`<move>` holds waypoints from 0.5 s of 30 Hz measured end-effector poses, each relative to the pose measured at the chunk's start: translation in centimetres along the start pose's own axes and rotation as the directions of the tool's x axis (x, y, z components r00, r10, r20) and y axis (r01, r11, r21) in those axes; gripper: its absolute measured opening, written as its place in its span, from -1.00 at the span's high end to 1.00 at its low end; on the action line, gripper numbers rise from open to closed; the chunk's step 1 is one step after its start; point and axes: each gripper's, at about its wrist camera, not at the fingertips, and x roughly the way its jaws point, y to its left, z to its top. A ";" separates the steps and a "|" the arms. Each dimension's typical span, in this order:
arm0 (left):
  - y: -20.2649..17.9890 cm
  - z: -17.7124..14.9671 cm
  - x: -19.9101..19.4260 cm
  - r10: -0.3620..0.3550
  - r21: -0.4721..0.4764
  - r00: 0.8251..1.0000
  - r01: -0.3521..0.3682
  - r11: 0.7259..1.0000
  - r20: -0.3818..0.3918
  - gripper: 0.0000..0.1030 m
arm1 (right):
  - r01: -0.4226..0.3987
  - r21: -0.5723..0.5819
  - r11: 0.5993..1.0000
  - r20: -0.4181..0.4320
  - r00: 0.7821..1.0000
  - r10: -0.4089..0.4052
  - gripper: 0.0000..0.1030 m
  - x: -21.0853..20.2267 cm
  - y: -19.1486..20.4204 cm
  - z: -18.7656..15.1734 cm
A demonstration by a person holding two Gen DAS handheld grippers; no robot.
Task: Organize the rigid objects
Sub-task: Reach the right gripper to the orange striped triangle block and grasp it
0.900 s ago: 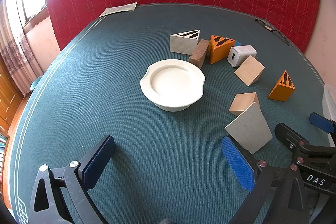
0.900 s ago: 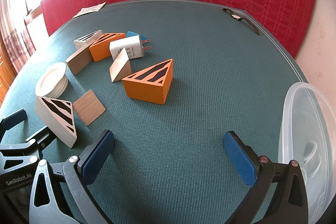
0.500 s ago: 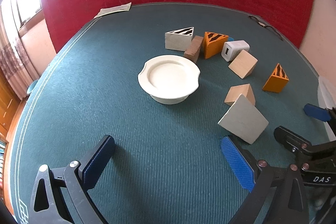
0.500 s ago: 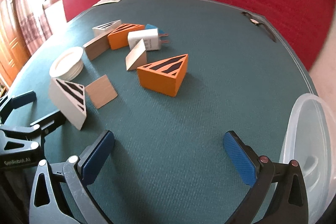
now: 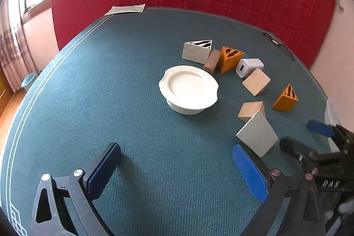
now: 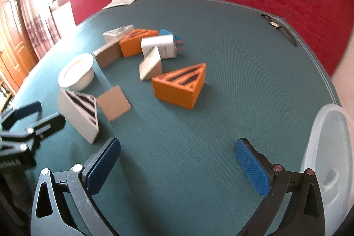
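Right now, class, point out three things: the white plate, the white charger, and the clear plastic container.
white plate (image 5: 188, 86), left wrist view, on its flat inner well.
white charger (image 6: 160, 45), right wrist view, on its broad side face.
clear plastic container (image 6: 329, 147), right wrist view, on its translucent wall.

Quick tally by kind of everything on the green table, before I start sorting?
Orange striped wedges: 2
White striped wedges: 2
Plain wooden blocks: 3
White charger: 1
White bowl: 1
Clear plastic container: 1
Paper sheet: 1
Wristwatch: 1
Total: 12

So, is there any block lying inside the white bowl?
No, the white bowl shows only its bare inside, and every block sits on the green table around it.
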 end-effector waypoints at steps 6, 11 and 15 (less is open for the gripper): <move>-0.1 -0.3 -0.2 0.004 -0.008 1.000 -0.004 1.000 0.001 -0.99 | 0.031 -0.003 1.000 0.069 0.997 -0.030 -0.89 0.1 -0.1 2.3; 0.1 -0.2 -0.1 0.002 -0.010 1.000 -0.002 1.000 0.001 -0.99 | 0.010 0.024 1.000 0.075 0.997 -0.012 -0.58 1.2 -0.8 3.8; 0.2 -0.2 -0.1 0.005 -0.008 1.000 -0.005 1.000 0.000 -0.99 | -0.006 0.021 1.000 0.065 0.998 0.005 -0.20 2.1 -0.6 4.2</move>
